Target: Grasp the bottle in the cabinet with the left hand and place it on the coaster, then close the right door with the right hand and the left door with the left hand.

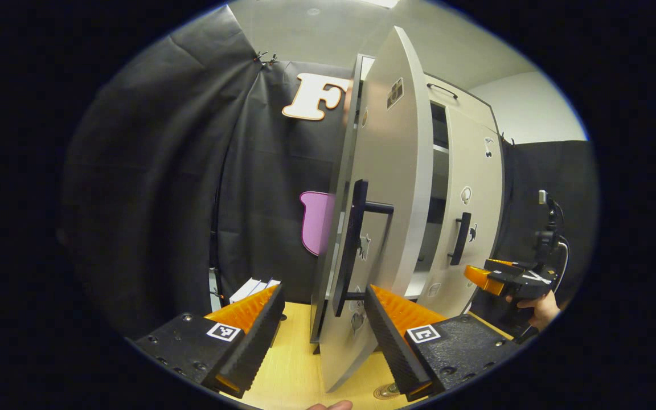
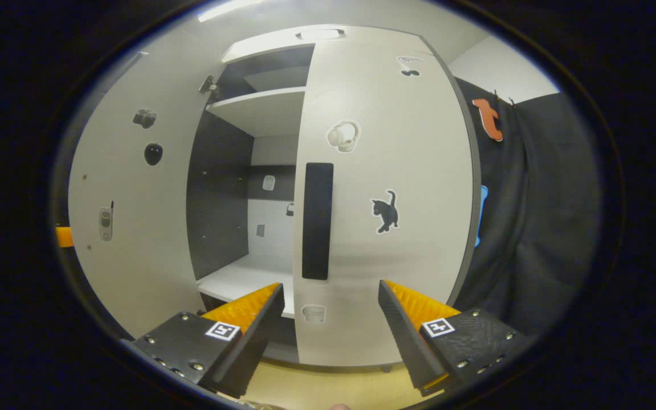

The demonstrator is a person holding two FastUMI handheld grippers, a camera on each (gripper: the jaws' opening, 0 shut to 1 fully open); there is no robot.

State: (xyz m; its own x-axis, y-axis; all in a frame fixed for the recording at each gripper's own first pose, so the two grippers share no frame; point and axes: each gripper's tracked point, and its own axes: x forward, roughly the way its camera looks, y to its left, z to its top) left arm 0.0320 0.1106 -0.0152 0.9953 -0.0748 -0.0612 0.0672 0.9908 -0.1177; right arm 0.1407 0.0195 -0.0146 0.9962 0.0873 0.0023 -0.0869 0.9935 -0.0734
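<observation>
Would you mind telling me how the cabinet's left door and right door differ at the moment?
The left door stands swung well out from the cabinet, while the right door lies nearly closed across its front. The left door stands between the left tool's fingers; the right door is ahead of the right tool, untouched. Both are pale, with dark vertical handles and small stickers.

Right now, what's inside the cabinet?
Through the gap beside the right door, the cabinet shows bare shelves, a bare floor panel and small stickers on the back wall. No bottle seen. The right door covers the other half.
</observation>
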